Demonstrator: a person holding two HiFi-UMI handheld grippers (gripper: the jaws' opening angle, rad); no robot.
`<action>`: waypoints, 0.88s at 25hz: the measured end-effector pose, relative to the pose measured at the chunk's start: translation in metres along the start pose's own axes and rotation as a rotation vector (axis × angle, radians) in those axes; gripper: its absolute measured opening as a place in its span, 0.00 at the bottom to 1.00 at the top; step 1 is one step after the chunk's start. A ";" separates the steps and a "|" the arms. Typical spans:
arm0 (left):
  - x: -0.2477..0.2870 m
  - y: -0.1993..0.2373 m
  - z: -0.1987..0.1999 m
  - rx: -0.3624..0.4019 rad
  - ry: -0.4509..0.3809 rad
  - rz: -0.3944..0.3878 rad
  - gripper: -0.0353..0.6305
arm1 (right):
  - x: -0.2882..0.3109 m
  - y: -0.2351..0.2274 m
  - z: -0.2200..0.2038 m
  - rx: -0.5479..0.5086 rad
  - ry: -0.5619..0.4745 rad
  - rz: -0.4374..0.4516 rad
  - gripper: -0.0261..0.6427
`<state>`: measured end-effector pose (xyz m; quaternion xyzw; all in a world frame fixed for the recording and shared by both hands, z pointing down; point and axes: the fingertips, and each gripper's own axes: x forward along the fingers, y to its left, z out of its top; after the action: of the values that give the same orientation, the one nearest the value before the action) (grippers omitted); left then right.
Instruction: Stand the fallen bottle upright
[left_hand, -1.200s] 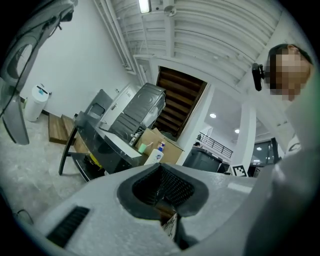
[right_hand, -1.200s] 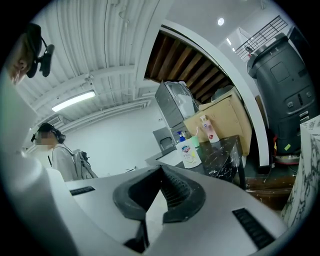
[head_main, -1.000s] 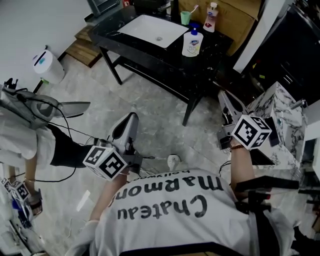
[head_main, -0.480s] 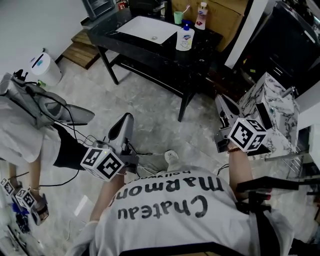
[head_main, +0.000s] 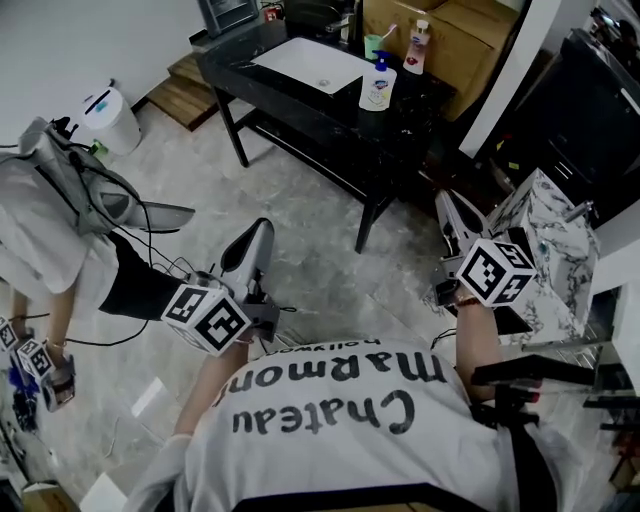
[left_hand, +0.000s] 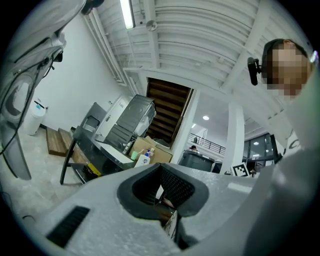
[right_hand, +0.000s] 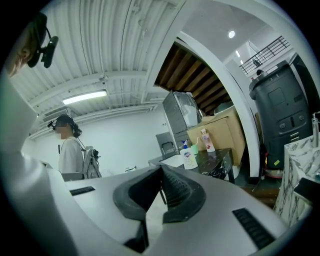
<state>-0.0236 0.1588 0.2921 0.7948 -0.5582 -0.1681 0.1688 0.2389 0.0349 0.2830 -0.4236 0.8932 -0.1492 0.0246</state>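
On the black table (head_main: 300, 110), a white soap bottle (head_main: 378, 85) with a blue pump stands upright beside the white basin (head_main: 312, 64). A slim pink-labelled bottle (head_main: 416, 45) and a green cup (head_main: 373, 43) stand behind it. No lying bottle shows in any view. My left gripper (head_main: 263, 228) hangs over the floor well short of the table, jaws together and empty. My right gripper (head_main: 447, 197) is level with it at the right, also shut and empty. The soap bottle (right_hand: 188, 157) and the slim bottle (right_hand: 206, 141) appear far ahead in the right gripper view.
Another person (head_main: 50, 230) with a backpack stands at the left, holding a gripper. A white bin (head_main: 108, 118) sits by the wall. A marbled block (head_main: 545, 240) stands close to my right gripper. Cardboard boxes (head_main: 470, 30) stand behind the table. Cables (head_main: 160, 270) trail on the floor.
Both grippers have drifted a short way across the floor with me, jaws still together. The person at the left has shifted in the frame.
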 end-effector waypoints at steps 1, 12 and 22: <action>0.001 -0.003 -0.001 -0.004 -0.007 0.009 0.07 | -0.001 -0.004 0.000 -0.003 0.009 0.005 0.06; 0.033 -0.082 -0.045 -0.034 -0.055 0.067 0.07 | -0.054 -0.078 0.019 -0.058 0.076 0.064 0.06; 0.041 -0.127 -0.074 -0.021 -0.074 0.106 0.07 | -0.086 -0.117 0.015 -0.073 0.105 0.105 0.06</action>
<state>0.1285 0.1665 0.2965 0.7556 -0.6035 -0.1941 0.1649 0.3840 0.0271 0.2947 -0.3684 0.9190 -0.1370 -0.0302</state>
